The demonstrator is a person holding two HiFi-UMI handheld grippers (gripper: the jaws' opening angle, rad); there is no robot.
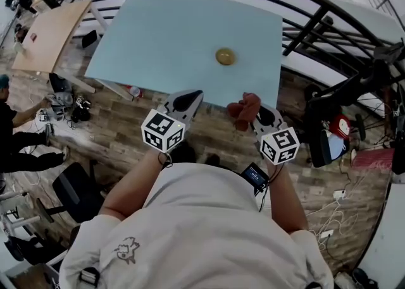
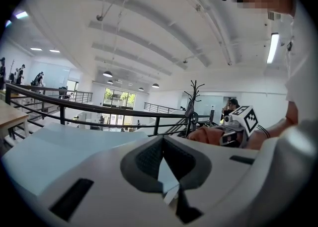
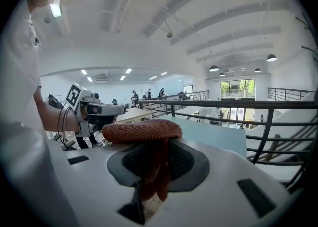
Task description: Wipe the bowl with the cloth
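A small yellow-brown bowl (image 1: 224, 57) sits on the pale blue table (image 1: 164, 35), toward its near right part. Both grippers hang just short of the table's near edge. My left gripper (image 1: 189, 97) is shut with nothing between its fingers (image 2: 149, 159). My right gripper (image 1: 254, 109) is shut on a rust-red knitted cloth (image 1: 245, 110), which bunches over the jaw tips and hangs down between them (image 3: 149, 141). The left gripper view shows the cloth (image 2: 208, 134) and the right gripper's marker cube (image 2: 246, 118) at its right. The bowl shows in neither gripper view.
A black railing (image 1: 316, 22) curves round the table's far and right sides. A wooden table (image 1: 50, 35) stands at the far left, with a seated person (image 1: 16, 129) and a black chair (image 1: 76, 190) nearby. Cables and bags lie on the wood floor (image 1: 342, 193) at the right.
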